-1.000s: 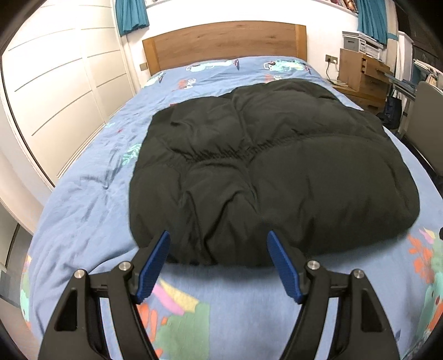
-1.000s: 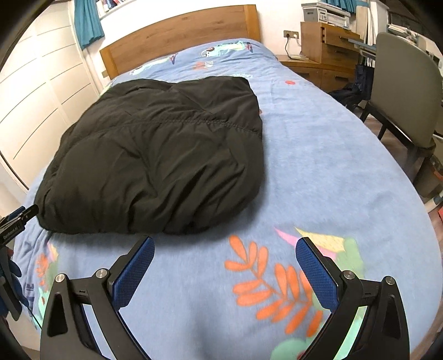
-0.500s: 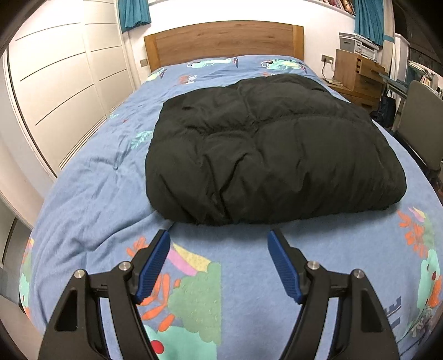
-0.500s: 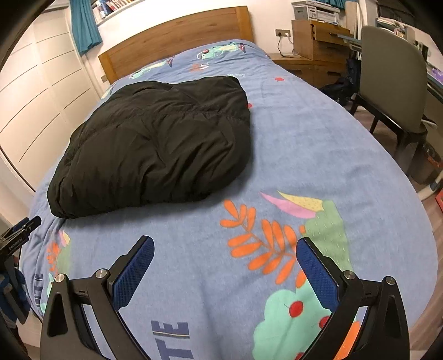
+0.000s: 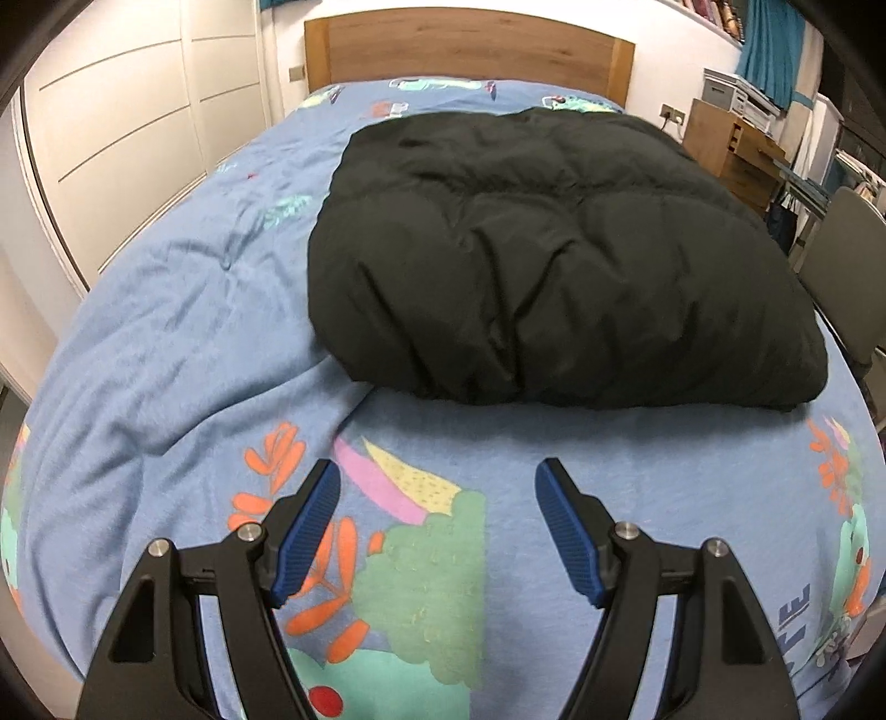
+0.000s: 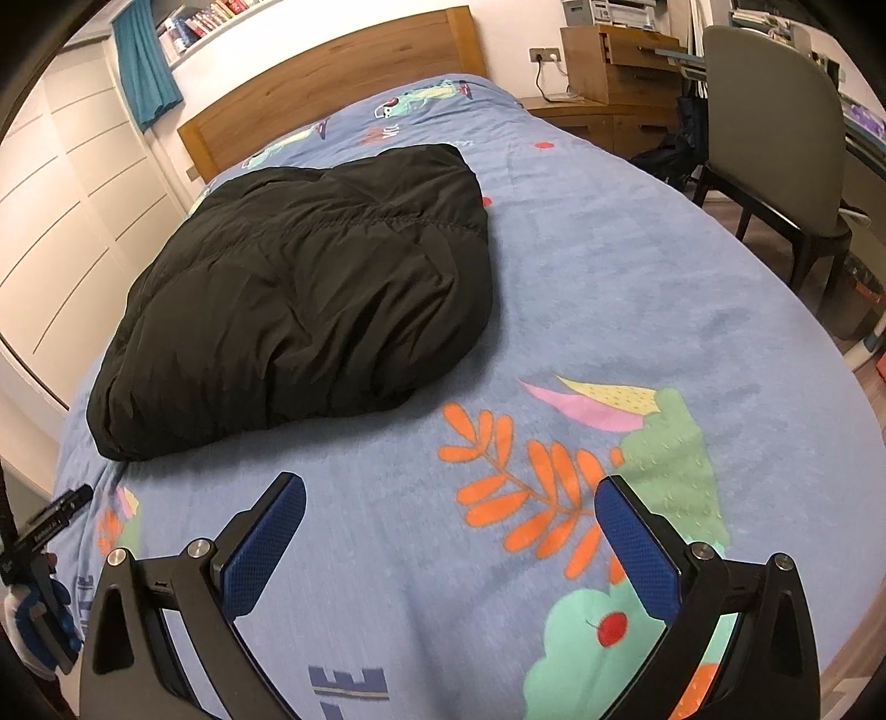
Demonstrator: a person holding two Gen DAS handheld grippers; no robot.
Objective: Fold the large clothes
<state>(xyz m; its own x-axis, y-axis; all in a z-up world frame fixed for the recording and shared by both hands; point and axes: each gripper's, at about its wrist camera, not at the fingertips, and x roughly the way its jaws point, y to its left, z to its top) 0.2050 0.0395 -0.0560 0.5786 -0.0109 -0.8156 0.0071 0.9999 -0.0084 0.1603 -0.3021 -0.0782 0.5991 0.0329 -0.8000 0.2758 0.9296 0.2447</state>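
Observation:
A black puffy jacket (image 5: 542,260) lies folded into a thick rectangular bundle on the blue patterned bed cover (image 5: 166,343). It also shows in the right wrist view (image 6: 310,293), at the upper left. My left gripper (image 5: 437,482) is open and empty, held above the cover well short of the jacket's near edge. My right gripper (image 6: 451,498) is open and empty, above the cover and to the right of the jacket's near corner. Neither gripper touches the jacket.
A wooden headboard (image 5: 470,50) stands at the far end. White wardrobe doors (image 5: 122,144) run along the left. A wooden nightstand (image 6: 603,116) and a grey chair (image 6: 775,133) stand to the right of the bed. The left hand's tool (image 6: 39,559) shows at the right view's left edge.
Both grippers have drawn back from the jacket toward the foot of the bed, so more bare cover lies between them and it. Both stayed open. The jacket has not moved.

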